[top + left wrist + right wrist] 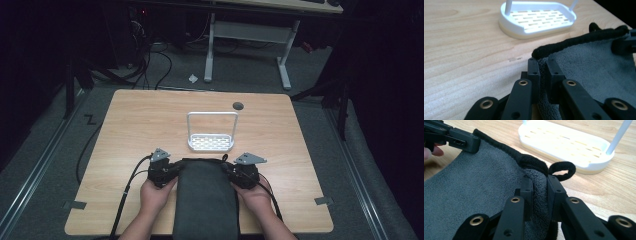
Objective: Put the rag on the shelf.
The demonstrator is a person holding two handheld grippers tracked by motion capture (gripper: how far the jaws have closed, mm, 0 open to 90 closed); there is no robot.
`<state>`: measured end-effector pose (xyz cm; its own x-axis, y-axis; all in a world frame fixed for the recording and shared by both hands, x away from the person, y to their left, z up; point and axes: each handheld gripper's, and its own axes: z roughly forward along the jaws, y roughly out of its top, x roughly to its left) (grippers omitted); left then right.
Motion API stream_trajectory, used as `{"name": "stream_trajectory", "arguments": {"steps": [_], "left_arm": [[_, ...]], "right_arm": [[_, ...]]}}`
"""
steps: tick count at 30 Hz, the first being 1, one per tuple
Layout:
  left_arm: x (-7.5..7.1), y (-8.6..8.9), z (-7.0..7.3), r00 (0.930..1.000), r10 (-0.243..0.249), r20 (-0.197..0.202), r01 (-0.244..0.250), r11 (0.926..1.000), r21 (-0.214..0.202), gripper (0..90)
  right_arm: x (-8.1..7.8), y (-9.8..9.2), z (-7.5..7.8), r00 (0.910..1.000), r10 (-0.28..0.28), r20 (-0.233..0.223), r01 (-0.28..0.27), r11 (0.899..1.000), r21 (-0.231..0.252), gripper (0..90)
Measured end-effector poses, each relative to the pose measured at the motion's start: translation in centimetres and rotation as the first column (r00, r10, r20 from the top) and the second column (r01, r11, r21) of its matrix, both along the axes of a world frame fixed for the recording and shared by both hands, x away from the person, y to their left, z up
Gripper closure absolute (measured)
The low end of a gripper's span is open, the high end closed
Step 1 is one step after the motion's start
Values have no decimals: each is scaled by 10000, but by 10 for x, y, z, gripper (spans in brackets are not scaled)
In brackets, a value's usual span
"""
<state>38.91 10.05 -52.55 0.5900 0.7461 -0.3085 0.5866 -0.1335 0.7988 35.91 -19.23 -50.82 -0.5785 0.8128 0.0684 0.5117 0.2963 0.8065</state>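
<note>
You're clamping the left gripper (542,65) on the near-left corner of the grey towel (205,197), cloth pinched btw its pads. The towel is stretching across to the right gripper (539,181), also biting its corner. White rack (210,142) is sitting just beyond both jaws.
</note>
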Motion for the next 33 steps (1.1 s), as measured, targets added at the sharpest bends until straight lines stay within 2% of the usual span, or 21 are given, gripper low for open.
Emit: {"name": "stream_trajectory", "arguments": {"steps": [6,8,12,17,19,24,28,33], "left_arm": [[-4,0,12,9987,141,483,-140,9999,-37,837],[-5,1,16,9981,119,599,-113,9999,-101,840],[-8,3,26,9944,217,1032,-195,9996,-225,842],[-8,5,41,9887,310,1468,-244,9986,-465,843],[-7,5,47,9883,342,1484,-250,9977,-636,842],[-4,4,62,9827,380,1812,-245,9968,-759,842],[0,5,73,9811,436,1886,-264,9954,-925,843],[3,5,90,9737,520,2218,-294,9941,-1040,845]], "right_arm": [[-1,-1,6,9996,-133,256,126,9995,273,784],[-1,0,7,9994,-130,331,122,9997,224,784],[-1,2,14,9972,-121,739,98,9995,315,784],[-3,4,28,9922,-38,1250,3,9996,276,783],[-2,3,35,9902,-55,1395,8,9994,341,783],[0,1,51,9853,-141,1700,50,9985,538,782],[4,0,61,9807,-163,1947,25,9975,711,783],[7,1,76,9716,-215,2357,31,9969,781,783]]}}
